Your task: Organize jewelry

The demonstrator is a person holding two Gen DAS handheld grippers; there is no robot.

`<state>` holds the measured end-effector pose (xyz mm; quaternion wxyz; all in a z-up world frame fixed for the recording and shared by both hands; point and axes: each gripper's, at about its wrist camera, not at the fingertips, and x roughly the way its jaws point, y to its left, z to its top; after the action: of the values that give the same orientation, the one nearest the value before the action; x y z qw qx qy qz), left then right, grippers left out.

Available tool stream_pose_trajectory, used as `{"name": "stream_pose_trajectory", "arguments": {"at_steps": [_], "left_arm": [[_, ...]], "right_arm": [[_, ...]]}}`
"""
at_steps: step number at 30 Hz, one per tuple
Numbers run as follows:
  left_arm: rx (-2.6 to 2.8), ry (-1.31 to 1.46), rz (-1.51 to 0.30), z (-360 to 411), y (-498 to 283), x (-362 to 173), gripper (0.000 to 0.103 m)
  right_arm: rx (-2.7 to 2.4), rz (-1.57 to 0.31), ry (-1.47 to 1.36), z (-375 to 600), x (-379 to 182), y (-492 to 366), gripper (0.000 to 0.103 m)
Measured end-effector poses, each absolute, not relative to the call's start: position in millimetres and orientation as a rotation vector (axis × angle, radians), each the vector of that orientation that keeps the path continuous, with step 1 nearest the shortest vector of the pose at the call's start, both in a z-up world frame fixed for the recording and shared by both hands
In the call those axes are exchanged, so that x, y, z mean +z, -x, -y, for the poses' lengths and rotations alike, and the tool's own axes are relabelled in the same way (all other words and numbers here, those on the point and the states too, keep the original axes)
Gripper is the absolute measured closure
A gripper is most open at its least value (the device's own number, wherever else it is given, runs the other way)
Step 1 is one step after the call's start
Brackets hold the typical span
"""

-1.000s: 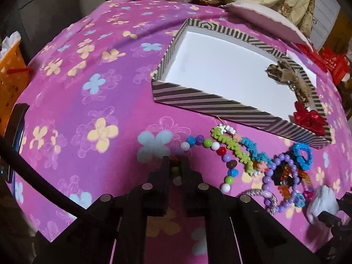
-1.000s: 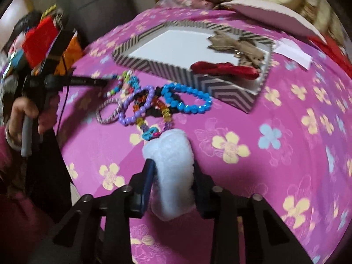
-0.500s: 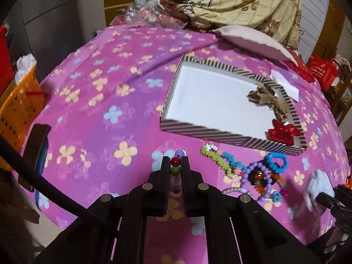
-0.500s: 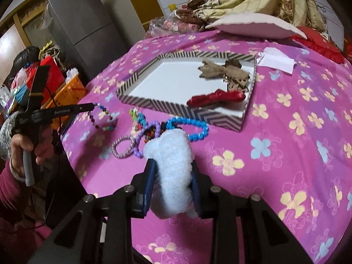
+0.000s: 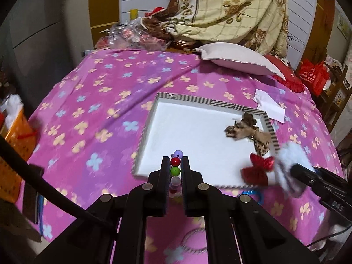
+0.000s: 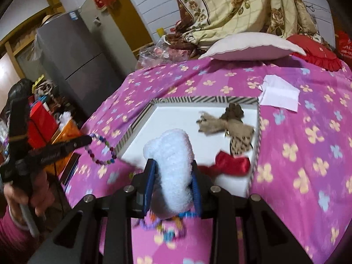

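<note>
My left gripper is shut on a multicoloured bead bracelet, held in the air over the near left edge of the striped box. From the right wrist view the same bracelet dangles from the left gripper. My right gripper is shut on a fluffy white hair piece, held above the box's near edge; the hair piece also shows at the right of the left wrist view. Inside the box lie a leopard-print bow and a red bow.
Several loose bead bracelets lie on the pink flowered cloth below my right gripper. A white paper lies beyond the box, a pillow at the far edge. An orange basket stands off the left edge.
Both grippers have risen from the cloth and moved toward the box, the left lifting the bead bracelet clear, the right carrying the white hair piece. The bracelet pile has dropped below both views.
</note>
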<state>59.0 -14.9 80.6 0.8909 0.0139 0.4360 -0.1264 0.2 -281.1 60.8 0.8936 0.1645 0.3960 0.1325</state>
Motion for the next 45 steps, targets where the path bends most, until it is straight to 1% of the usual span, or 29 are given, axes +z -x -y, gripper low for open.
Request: {"name": "stream_pose_trajectory", "arguments": {"at_steps": [3, 6, 10, 16, 19, 22, 23, 24, 25, 26, 27, 28, 33, 35, 38, 45], "left_arm": [[-0.267, -0.021, -0.928, 30.3, -80.4, 70.6, 0.097], [-0.270, 0.019, -0.991, 38.8, -104.1, 50.6, 0.097], [-0.214, 0.032, -1.048, 31.4, -121.0, 20.3, 0.097], [-0.149, 0.014, -1.084, 10.4, -122.4, -8.6, 0.097], [-0.128, -0.001, -1.083, 8.2, -121.3, -15.6, 0.097], [-0.114, -0.017, -1.074, 8.2, -118.4, -18.3, 0.097], [-0.113, -0.020, -1.071, 8.1, -117.7, -18.2, 0.096], [-0.112, -0.025, -1.065, 8.1, -117.3, -17.2, 0.090], [-0.110, -0.029, -1.054, 7.9, -114.8, -15.4, 0.086], [-0.110, -0.031, -1.047, 7.7, -113.8, -13.9, 0.079], [-0.110, -0.033, -1.038, 7.5, -111.5, -11.8, 0.075], [-0.109, -0.037, -1.029, 7.3, -108.7, -9.7, 0.075], [-0.107, -0.063, -0.992, 7.8, -93.2, 1.8, 0.074], [-0.110, -0.065, -0.972, 6.7, -83.4, 8.5, 0.074], [-0.099, -0.069, -0.939, 3.9, -69.8, 17.4, 0.074], [-0.080, -0.082, -0.879, -0.3, -33.8, 31.0, 0.074]], "right_arm": [[0.258, -0.869, -0.337, 275.8, 45.1, -29.9, 0.072], [0.242, -0.921, -0.344, 271.8, 22.2, -57.8, 0.072], [0.210, -0.972, -0.351, 272.6, -6.7, -84.7, 0.072], [0.146, -1.012, -0.305, 280.8, -27.5, -93.1, 0.072], [0.163, -1.020, -0.337, 284.4, -33.9, -95.7, 0.068], [0.174, -1.009, -0.362, 287.1, -32.0, -93.9, 0.063], [0.173, -1.001, -0.369, 287.8, -30.1, -92.3, 0.061], [0.177, -0.990, -0.376, 288.6, -27.7, -89.3, 0.060], [0.179, -0.981, -0.385, 289.7, -25.4, -86.0, 0.056], [0.182, -0.972, -0.396, 290.9, -22.7, -81.8, 0.052], [0.181, -0.961, -0.409, 292.5, -19.2, -76.4, 0.050], [0.178, -0.953, -0.419, 293.8, -16.1, -71.9, 0.046], [0.168, -0.911, -0.441, 297.3, 3.3, -41.6, 0.043], [0.170, -0.896, -0.450, 297.9, 10.1, -27.6, 0.040], [0.165, -0.876, -0.442, 297.3, 18.2, -6.5, 0.038], [0.147, -0.835, -0.398, 286.1, 33.7, 41.4, 0.037]]}}
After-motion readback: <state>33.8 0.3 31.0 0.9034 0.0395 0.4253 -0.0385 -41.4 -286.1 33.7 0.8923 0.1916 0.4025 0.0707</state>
